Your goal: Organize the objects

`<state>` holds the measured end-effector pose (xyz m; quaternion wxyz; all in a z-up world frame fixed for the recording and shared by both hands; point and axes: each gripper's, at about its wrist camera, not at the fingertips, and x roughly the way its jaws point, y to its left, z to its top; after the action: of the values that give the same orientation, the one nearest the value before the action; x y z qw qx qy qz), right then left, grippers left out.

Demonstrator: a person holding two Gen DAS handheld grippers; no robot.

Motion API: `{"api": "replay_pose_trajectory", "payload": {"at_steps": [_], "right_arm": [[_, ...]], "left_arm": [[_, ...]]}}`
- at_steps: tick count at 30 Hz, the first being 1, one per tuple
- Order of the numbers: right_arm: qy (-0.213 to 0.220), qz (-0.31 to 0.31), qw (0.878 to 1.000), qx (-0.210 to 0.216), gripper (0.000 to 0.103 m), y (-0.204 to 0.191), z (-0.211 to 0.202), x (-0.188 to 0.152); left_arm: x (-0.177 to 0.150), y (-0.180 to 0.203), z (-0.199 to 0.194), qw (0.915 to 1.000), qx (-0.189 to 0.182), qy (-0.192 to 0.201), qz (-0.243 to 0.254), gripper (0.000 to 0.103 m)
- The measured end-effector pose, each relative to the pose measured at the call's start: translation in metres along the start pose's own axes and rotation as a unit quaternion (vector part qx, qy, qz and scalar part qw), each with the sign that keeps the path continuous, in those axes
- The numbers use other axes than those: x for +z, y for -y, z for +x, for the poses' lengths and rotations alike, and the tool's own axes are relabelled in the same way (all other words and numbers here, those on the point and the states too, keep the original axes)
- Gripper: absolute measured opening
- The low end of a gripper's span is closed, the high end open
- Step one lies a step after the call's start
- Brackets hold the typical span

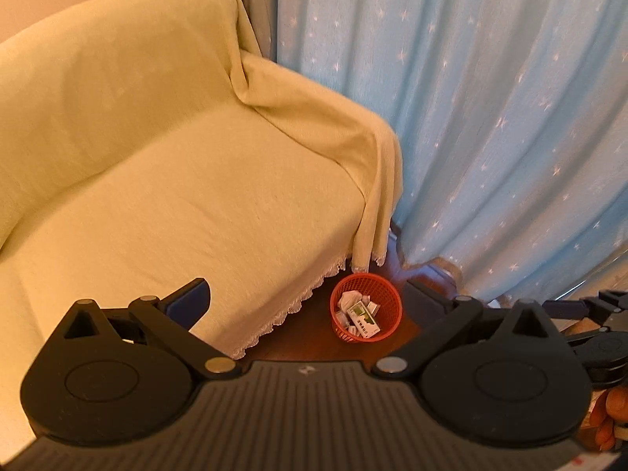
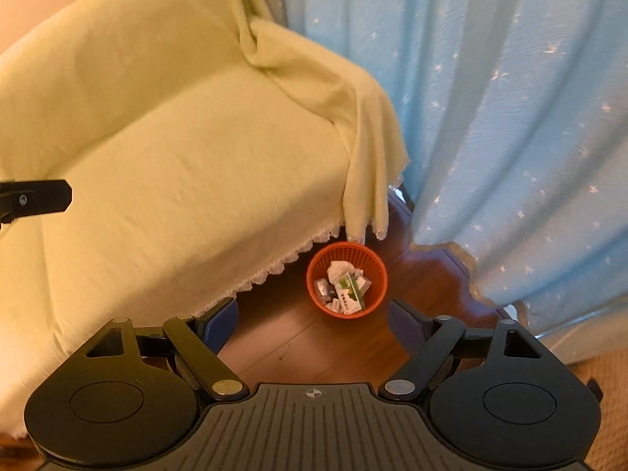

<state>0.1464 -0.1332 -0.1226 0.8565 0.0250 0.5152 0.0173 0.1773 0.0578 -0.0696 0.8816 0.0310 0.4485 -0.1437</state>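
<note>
1. A yellow-covered sofa (image 1: 165, 165) stood on a wooden floor (image 2: 274, 345) beside a starred blue curtain (image 1: 490, 117).
2. The orange basket (image 2: 378, 274) stood upright by the sofa's corner, mouth upward, holding a green-white box (image 2: 350, 294) and crumpled paper.
3. The left gripper (image 1: 310, 294) and right gripper (image 2: 314, 314) both had jaws apart, empty.

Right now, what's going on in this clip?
Both grippers hover open and empty above a red basket on the wood floor, beside a sofa under a yellow cover and a blue curtain. The basket already holds crumpled paper and small boxes. The left gripper and right gripper grip nothing; the sofa seat looks bare.
</note>
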Motion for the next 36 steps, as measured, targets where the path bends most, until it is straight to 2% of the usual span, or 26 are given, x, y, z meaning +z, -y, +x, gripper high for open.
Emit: {"api": "replay_pose_trajectory", "payload": {"at_steps": [7, 13, 28, 36], "right_arm": [[0.013, 0.004, 1.000, 0.003, 0.081, -0.018, -0.042, -0.017], [0.023, -0.006, 1.000, 0.001, 0.081, -0.016, -0.062, -0.022], [0.044, -0.065, 0.996, 0.037, 0.081, 0.020, -0.108, -0.031], [0.059, -0.034, 0.997, 0.023, 0.081, 0.019, -0.123, -0.038]], "left_arm": [[-0.024, -0.018, -0.038, 0.9996, 0.012, 0.010, -0.023, 0.102], [-0.034, -0.019, -0.063, 0.9989, 0.028, 0.006, -0.037, 0.102], [-0.050, 0.029, -0.119, 0.9925, 0.088, 0.021, -0.083, 0.102], [-0.050, 0.042, -0.128, 0.9945, 0.094, 0.023, -0.041, 0.102]]}}
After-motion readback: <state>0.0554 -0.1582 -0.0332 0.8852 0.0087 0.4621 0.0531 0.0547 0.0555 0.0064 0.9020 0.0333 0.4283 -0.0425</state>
